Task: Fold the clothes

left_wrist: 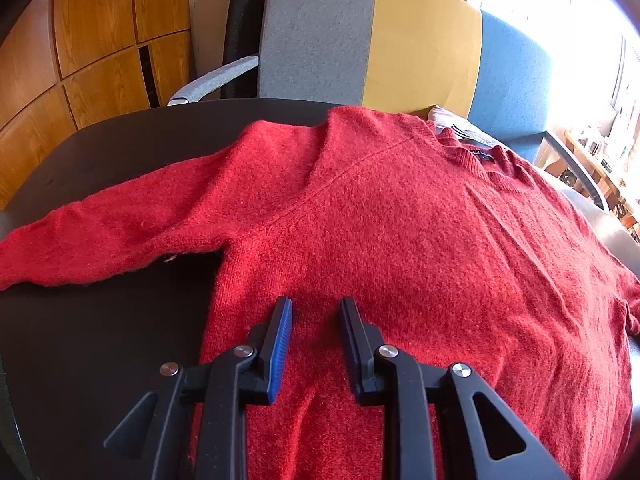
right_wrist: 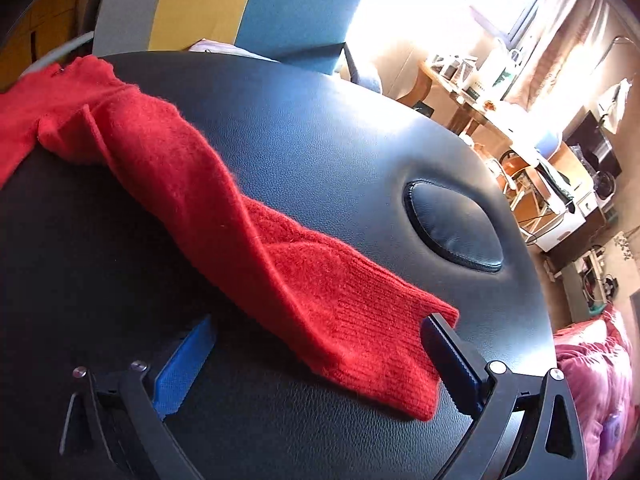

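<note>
While the red knit sweater [left_wrist: 400,220] lies spread flat on the black padded table [left_wrist: 100,340], its collar toward the grey, yellow and blue chair back [left_wrist: 372,40] and one sleeve stretched out to the left, the left gripper [left_wrist: 316,312] hangs above the lower body of the garment with its jaws a narrow way apart and nothing pinched between them (the blue pad of the left finger faces inward, and fuzzy knit shows through the gap). Seen from the right wrist, the other sleeve [right_wrist: 248,232] runs diagonally across the black leather surface [right_wrist: 320,140] from the upper left down to the lower right, partly twisted along its length. Its ribbed cuff [right_wrist: 380,344] lies between the widely spread fingers of the right gripper [right_wrist: 316,344], close against the right-hand finger, whose tip it covers, and well apart from the left-hand blue pad [right_wrist: 188,364]. Those jaws are released, gripping nothing. An oval cushioned inset [right_wrist: 456,224] sits in the table beyond the cuff.
</note>
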The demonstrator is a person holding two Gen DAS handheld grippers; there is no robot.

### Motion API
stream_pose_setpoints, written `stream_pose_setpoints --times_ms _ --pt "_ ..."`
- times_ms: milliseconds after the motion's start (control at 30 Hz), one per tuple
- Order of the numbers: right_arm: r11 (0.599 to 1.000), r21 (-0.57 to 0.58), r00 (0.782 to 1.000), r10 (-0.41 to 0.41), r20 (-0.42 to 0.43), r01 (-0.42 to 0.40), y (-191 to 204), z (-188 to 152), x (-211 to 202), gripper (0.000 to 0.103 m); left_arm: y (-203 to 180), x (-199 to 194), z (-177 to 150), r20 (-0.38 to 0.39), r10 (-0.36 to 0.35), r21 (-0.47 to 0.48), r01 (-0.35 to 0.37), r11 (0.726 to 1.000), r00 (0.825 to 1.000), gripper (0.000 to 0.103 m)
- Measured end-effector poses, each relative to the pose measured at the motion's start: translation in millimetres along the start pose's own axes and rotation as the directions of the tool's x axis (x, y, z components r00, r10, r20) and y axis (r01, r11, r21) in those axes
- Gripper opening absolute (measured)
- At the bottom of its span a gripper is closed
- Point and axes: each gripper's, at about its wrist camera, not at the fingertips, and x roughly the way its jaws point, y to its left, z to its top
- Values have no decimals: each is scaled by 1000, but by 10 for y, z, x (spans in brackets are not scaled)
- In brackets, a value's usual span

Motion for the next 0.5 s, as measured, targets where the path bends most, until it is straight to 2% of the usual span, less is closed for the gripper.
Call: stream_pose_setpoints --times_ms 167,200,233,267,300,333,400,433,467,500 --pt "990 12 987 141 -80 -141 -151 120 174 101 31 -11 -3 1 -2 -14 2 1000 1000 24" --pt "986 16 981 169 -95 -169 -156 141 176 91 37 -15 -5 2 -4 -16 4 1000 1000 24" --pt "981 19 975 193 -107 -192 -155 163 168 72 47 -16 -6 2 -7 -20 7 1000 1000 24" --pt "978 20 971 208 -114 -207 -144 185 143 63 59 -18 -7 3 -10 -23 10 1000 1000 24" --pt "974 26 966 225 -125 -223 -130 203 118 51 66 -19 -6 4 -14 -27 14 1000 1000 24" --pt "970 45 959 245 -143 -241 -109 212 93 42 74 -20 -8 4 -18 -31 18 999 1000 24" --pt "955 92 940 293 -176 -280 -79 231 45 36 103 -22 -12 7 -32 -46 33 998 999 24" --pt "937 140 922 342 -180 -320 -92 236 26 29 117 -23 -16 9 -40 -54 41 998 999 24" --pt "905 200 896 410 -172 -376 -102 240 -1 23 137 -23 -19 10 -51 -64 52 997 999 24" --pt "857 258 858 492 -150 -447 -86 240 -37 14 152 -25 -22 12 -60 -72 60 996 998 25"
